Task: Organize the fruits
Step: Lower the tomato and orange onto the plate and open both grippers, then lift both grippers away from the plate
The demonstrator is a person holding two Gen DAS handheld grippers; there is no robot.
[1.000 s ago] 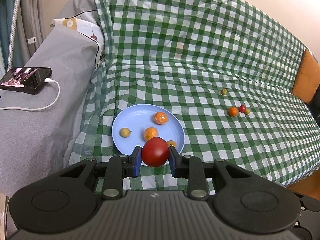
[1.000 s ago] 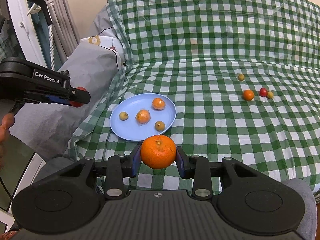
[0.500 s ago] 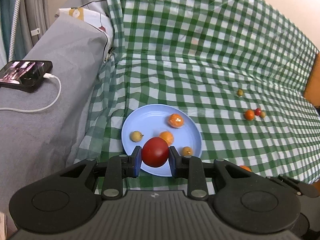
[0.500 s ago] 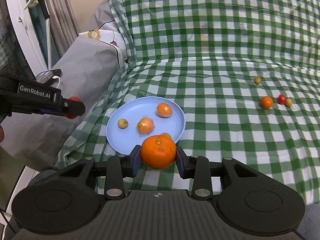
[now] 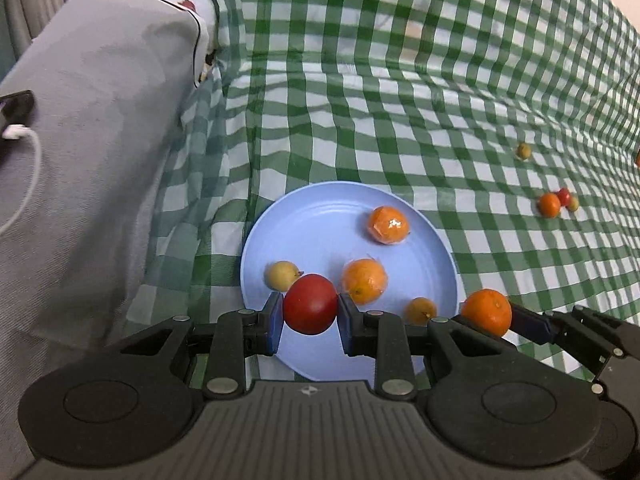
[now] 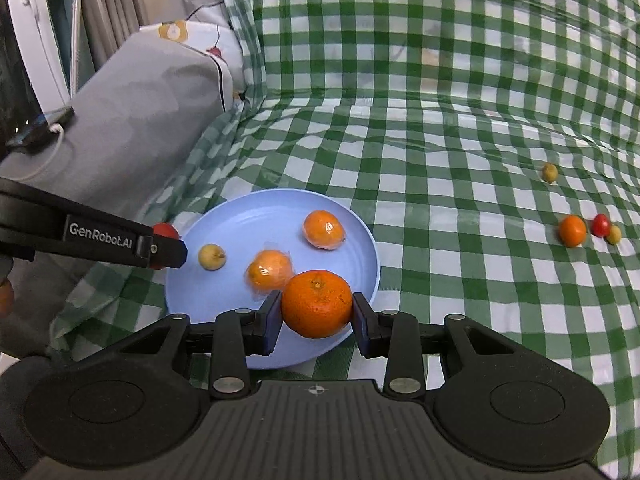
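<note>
My left gripper (image 5: 310,314) is shut on a red tomato (image 5: 310,309), held over the near left rim of the blue plate (image 5: 320,216). My right gripper (image 6: 316,316) is shut on an orange mandarin (image 6: 317,304), held over the plate's (image 6: 256,216) near right rim. The plate holds two plastic-wrapped oranges (image 5: 388,225) (image 5: 365,281), a small yellow fruit (image 5: 282,275) and a small orange fruit (image 5: 420,310). In the right wrist view the left gripper (image 6: 164,246) shows at the plate's left edge with the tomato (image 6: 166,230) partly hidden behind it.
On the green checked cloth (image 6: 440,160) to the right lie a small orange (image 6: 572,231), a red cherry tomato (image 6: 601,225) and two small yellow fruits (image 6: 614,234) (image 6: 550,172). A grey cushion (image 5: 92,140) with a phone (image 5: 14,108) and white cable stands at the left.
Both grippers moved forward and down toward the plate with their fruits. The right gripper and its mandarin have come into the left wrist view.
</note>
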